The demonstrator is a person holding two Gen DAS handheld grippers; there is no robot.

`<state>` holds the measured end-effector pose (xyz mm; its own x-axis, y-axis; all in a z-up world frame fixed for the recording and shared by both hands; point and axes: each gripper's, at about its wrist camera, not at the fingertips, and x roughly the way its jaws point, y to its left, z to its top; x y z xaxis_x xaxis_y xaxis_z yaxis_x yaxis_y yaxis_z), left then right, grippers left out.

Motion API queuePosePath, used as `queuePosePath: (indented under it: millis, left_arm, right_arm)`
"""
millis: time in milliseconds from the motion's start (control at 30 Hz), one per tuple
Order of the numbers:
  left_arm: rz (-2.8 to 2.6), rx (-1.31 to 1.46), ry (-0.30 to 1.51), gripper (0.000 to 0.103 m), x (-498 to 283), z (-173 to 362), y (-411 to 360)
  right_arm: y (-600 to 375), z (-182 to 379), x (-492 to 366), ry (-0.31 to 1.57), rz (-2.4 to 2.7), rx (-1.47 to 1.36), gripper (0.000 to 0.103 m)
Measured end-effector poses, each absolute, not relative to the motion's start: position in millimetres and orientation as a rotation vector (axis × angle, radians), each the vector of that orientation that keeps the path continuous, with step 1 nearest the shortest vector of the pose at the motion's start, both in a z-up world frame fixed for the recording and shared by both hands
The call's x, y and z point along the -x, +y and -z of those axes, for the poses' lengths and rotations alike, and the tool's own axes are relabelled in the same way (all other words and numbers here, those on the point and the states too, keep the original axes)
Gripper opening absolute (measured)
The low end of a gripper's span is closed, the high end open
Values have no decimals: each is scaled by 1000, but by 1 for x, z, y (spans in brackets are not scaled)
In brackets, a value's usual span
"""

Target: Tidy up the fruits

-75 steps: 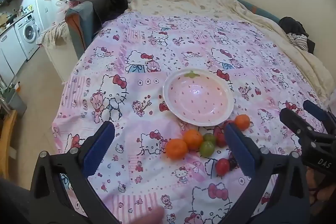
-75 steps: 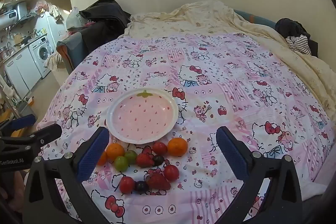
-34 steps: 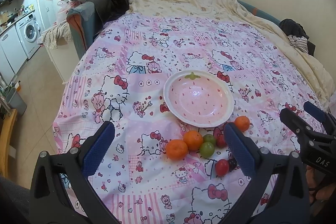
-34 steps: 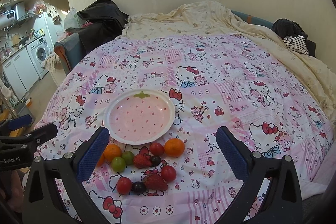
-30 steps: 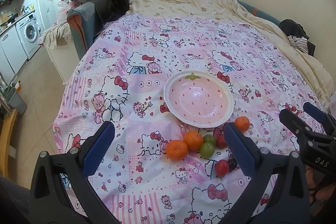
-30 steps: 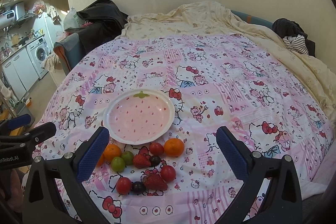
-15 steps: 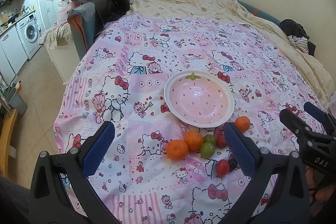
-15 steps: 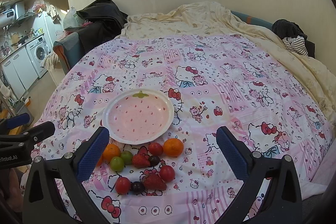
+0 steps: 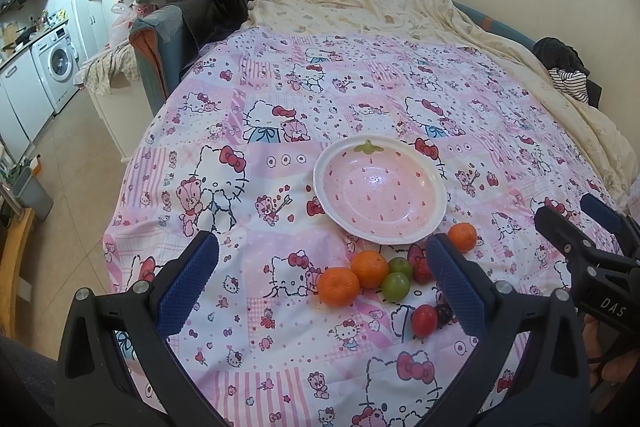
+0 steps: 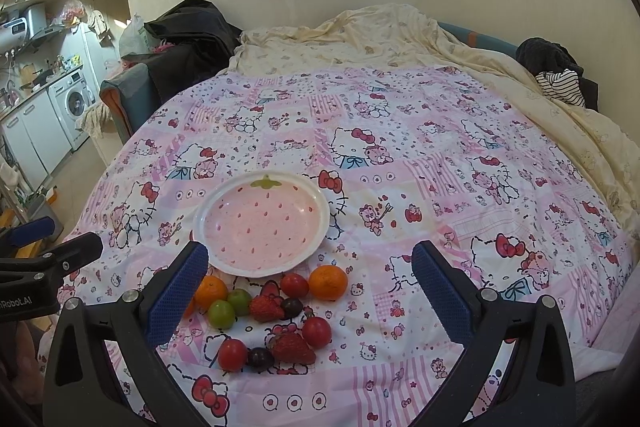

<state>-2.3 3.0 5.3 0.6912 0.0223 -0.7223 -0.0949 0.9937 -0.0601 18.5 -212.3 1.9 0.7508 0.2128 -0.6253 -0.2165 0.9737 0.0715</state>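
A pink strawberry-pattern plate (image 9: 436, 223) (image 10: 320, 223) lies empty on the Hello Kitty bedspread. Just in front of it sits a cluster of fruit: oranges (image 9: 339, 286) (image 10: 328, 282), green grapes (image 9: 395, 285) (image 10: 221, 313), red cherry tomatoes (image 9: 424, 320) (image 10: 316, 332), strawberries (image 10: 291, 347) and dark grapes (image 10: 260, 356). My left gripper (image 9: 320, 287) is open and empty, hovering above the fruit's left side. My right gripper (image 10: 310, 291) is open and empty, hovering over the fruit cluster. Each gripper shows at the edge of the other's view.
The bedspread (image 10: 400, 155) covers a bed with a cream quilt (image 10: 360, 35) bunched at the far side. Dark clothes (image 10: 188, 27) lie on a chair at the far left. A kitchen with a washing machine (image 9: 56, 67) lies left beyond the bed edge.
Both grippers have stayed open and almost still; the views shift only slightly. A hand seen at the bottom of the left view earliest is gone.
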Motion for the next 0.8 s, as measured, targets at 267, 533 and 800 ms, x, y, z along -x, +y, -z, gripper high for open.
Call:
queuePosePath:
  millis: [267, 533, 800]
  left_arm:
    - [-65, 97, 803, 102, 4, -7, 4]
    - [-76, 101, 807, 102, 3, -5, 6]
    - [-97, 103, 853, 102, -4, 3, 11]
  right_arm:
    - [-213, -2, -19, 684, -230, 3, 103]
    - [-213, -2, -18, 688, -230, 5, 103]
    - [-220, -1, -22, 713, -225, -28, 103]
